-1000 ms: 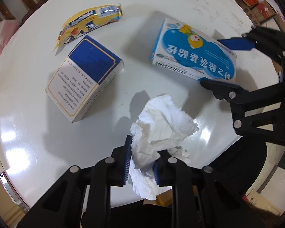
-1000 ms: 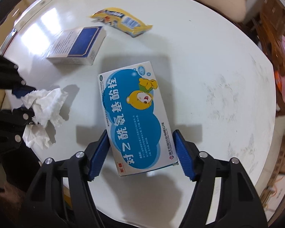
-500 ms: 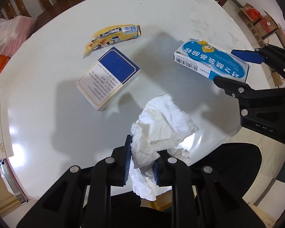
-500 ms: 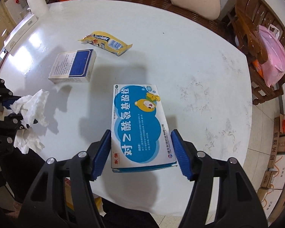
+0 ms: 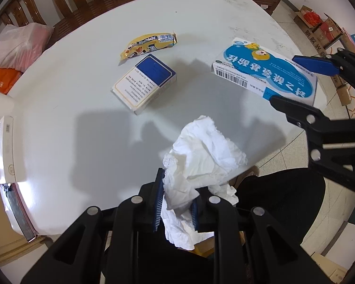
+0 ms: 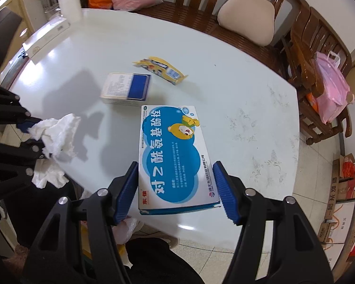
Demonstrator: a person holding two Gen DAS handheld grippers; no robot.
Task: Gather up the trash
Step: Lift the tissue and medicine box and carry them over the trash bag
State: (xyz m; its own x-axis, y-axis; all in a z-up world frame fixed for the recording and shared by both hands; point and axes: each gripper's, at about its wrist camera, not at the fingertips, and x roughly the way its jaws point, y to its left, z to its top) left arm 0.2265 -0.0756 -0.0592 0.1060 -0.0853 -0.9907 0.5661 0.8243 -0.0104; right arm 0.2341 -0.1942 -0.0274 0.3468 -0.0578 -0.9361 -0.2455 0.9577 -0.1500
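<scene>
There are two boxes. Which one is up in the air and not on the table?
The blue box with the cartoon bear, clamped in the right gripper. The white-and-navy box lies flat on the table.

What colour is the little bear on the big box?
The bear on the box is yellow-orange, seen best in the right wrist view.

Over the tabletop (image 5: 71, 142), the left gripper (image 5: 176, 200) holds the crumpled tissue (image 5: 201, 156) above the near edge. To its right, the right gripper (image 6: 175, 189) carries the medicine box (image 6: 172, 156) clear of the surface. Further in, the small carton (image 5: 144, 82) lies flat, and the snack wrapper (image 5: 149, 45) sits just behind it. Chairs (image 6: 224, 4) line the far side.
</scene>
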